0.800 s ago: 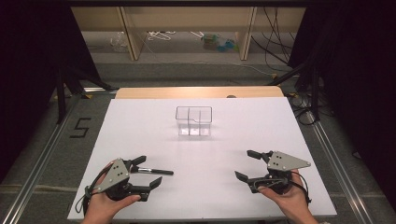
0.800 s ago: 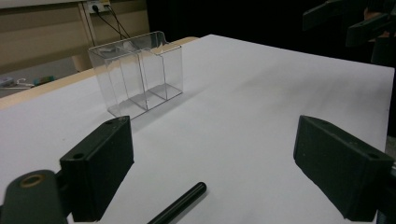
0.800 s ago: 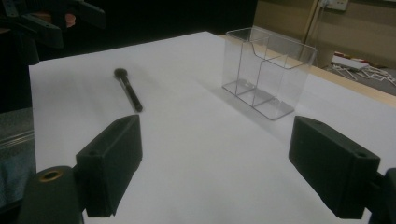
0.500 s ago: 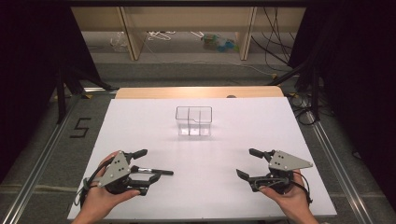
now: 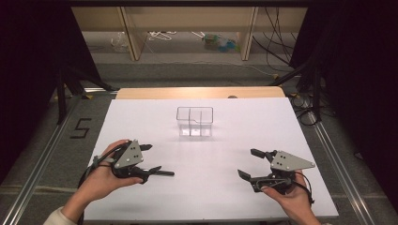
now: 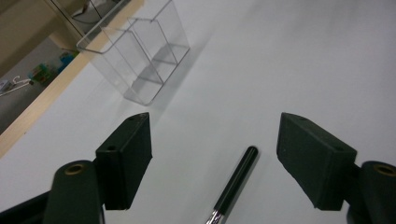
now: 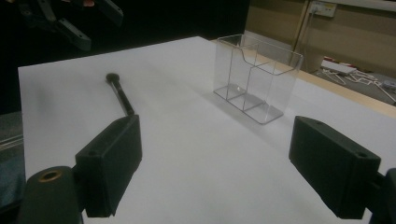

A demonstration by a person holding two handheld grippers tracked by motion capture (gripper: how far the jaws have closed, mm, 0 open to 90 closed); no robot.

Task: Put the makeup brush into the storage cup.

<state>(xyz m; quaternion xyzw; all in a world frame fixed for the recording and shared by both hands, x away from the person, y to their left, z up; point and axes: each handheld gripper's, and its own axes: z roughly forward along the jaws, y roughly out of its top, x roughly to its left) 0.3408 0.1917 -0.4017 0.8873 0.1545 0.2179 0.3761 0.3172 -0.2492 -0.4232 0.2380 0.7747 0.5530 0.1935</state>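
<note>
Left tool [image 5: 149, 158] hovers low over the white worktop [image 5: 220, 197] with its jaws spread wide and nothing gripped; the black pen [image 6: 236, 179] lies flat between them, touching neither pad, as the left gripper view shows. Right tool [image 5: 248, 164] waits well apart on the other side, jaws likewise wide and empty. To take the pen cleanly, I would lower the left tool until both pads straddle the barrel squarely, near its middle rather than the metal end, then close slowly so it does not roll or skid away. Farther off, toward the worktop's back edge, stands the clear two-compartment holder [image 5: 195, 121], upright and apparently empty, the likely place for the pen.
</note>
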